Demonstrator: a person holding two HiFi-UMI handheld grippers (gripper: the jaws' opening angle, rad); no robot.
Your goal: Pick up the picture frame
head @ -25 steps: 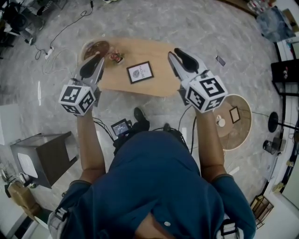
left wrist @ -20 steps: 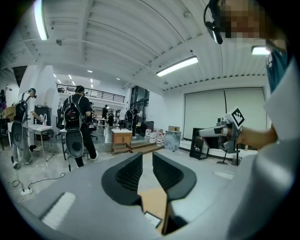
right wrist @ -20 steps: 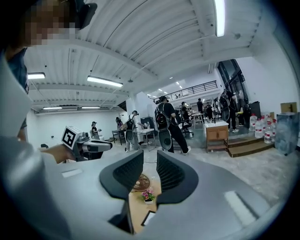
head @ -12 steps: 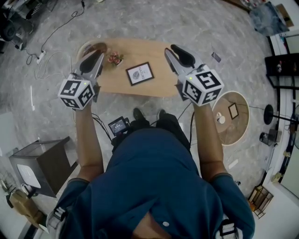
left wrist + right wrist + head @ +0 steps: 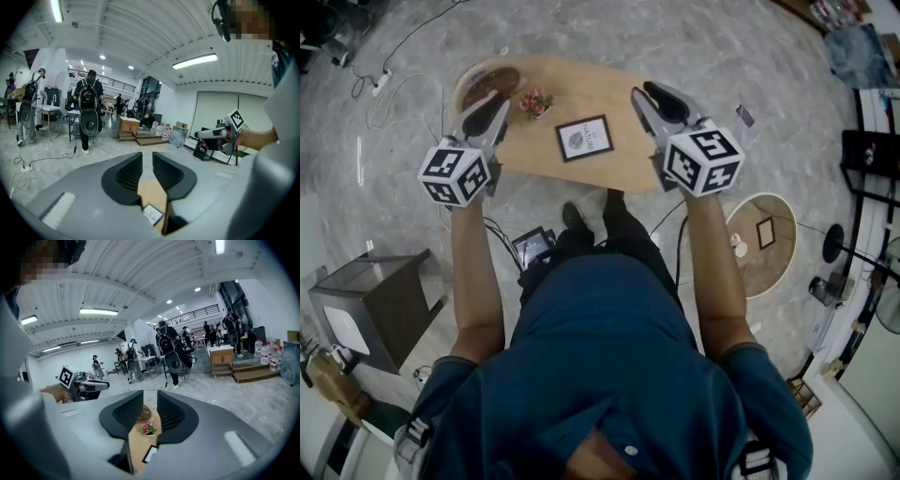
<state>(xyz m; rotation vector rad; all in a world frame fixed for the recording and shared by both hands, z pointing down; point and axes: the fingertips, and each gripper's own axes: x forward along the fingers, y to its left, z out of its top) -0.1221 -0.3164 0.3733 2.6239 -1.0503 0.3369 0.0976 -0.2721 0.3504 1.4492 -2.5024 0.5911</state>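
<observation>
Left tongs (image 5: 492,101): held in the air above the left end of the wooden worktop (image 5: 623,105). Its own view shows the jaws apart by a narrow gap with nothing between them; it grips nothing.

Right tongs (image 5: 651,94): held in the air above the right part of the same worktop. Its own view shows the jaws likewise parted by a narrow gap and holding nothing.

Picture frame (image 5: 584,138): lies flat on the worktop, near the middle, between the two tongs and apart from both. It has a dark border and a white face with a round mark and print. In each gripper view it shows low in the gap between the jaws, well below them.

Other items on the worktop: a small pot of pink flowers (image 5: 534,101) stands to the left of the frame, just beside the left tongs in the head view. A round brown dish (image 5: 487,84) sits at the far left end, beyond the flowers.

Surroundings: a second, round table (image 5: 780,272) stands on the floor to the person's right and carries another small frame (image 5: 767,232). Several people stand in the hall behind.
</observation>
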